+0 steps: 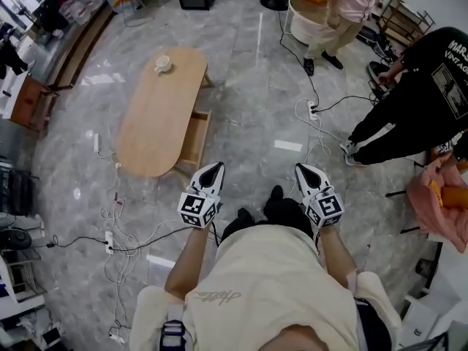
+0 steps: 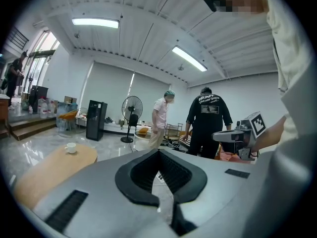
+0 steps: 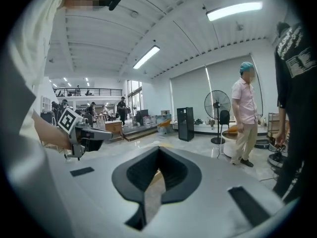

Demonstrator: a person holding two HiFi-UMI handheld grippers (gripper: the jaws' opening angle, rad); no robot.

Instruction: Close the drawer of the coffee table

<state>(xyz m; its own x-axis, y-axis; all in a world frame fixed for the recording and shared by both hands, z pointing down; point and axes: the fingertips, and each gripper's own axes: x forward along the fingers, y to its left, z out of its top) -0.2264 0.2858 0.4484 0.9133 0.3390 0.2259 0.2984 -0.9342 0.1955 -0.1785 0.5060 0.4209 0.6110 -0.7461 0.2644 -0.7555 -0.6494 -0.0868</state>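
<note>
two grippers: we hold the left gripper (image 1: 212,172) and the right gripper (image 1: 306,172) low in front of us. each has its jaws pressed together on nothing, and both are well apart from the table.
drawer place: the drawer (image 1: 194,139) sticks out from under the right long edge of the coffee table (image 1: 150,123), nearer the near end than the far end.
drawer direction: its front board faces right in the head view, towards open floor. its long axis lies along the table's long edge, running away from us, and it slides across that line.
tabletop: a cup (image 1: 162,64) sits near the far end.
step in hand: by our judgement the approach is barely begun, and nothing touches the drawer.
doing it well: we should come round to the front board, set the closed jaws flat on its middle and push square to the table edge so it does not skew. a gentle push would spare the cup.
underfoot: a power strip (image 1: 109,241) lies off the table's near end.
</note>
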